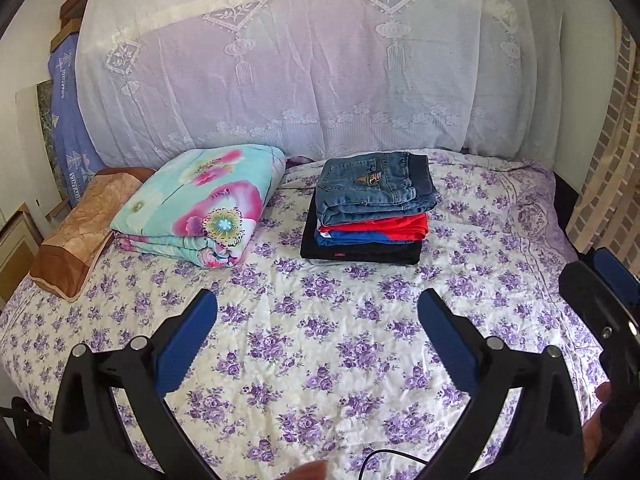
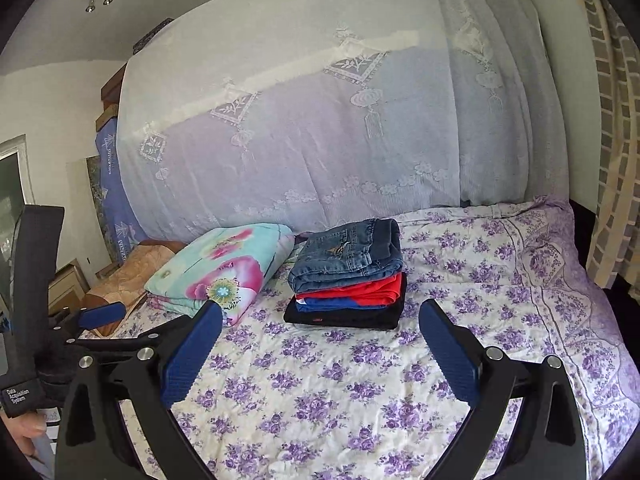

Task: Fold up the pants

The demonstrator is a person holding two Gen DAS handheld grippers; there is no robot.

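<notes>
Across the bed [image 1: 320, 360], under its purple-flowered sheet, there's a wide bare stretch in front of both tools; behind it hangs a big white lace curtain [image 1: 300, 60]; and toward the far side sits the stack of folded clothes [image 1: 370, 212], neat as you like, near the middle of the bed. Top of the stack, the folded jeans [image 1: 374, 186], squared up over a red garment [image 1: 384, 227], a blue one and a black one at the bottom; judging by that, the folding looks finished, or another pair hasn't come into view yet. The left tool [image 1: 318, 340] hovers with its fingers spread wide, nothing between them; the right tool [image 2: 320, 344] is spread wide too, empty, well short of the stack.

If more pants come, the smart play is to lay them flat on that bare stretch, pinch the waistband corners with both tools, and fold toward the stack without nudging it; smooth the sheet's wrinkles first, I'd say.

Around it: a folded floral quilt [image 1: 200, 204] just beside the stack on the left, a brown pillow [image 1: 80, 232] past that; a thin black cable [image 1: 384, 458] trails at the near edge in the left view, and that could snag cloth; a brick-patterned curtain [image 2: 612, 120] hangs on the right.
</notes>
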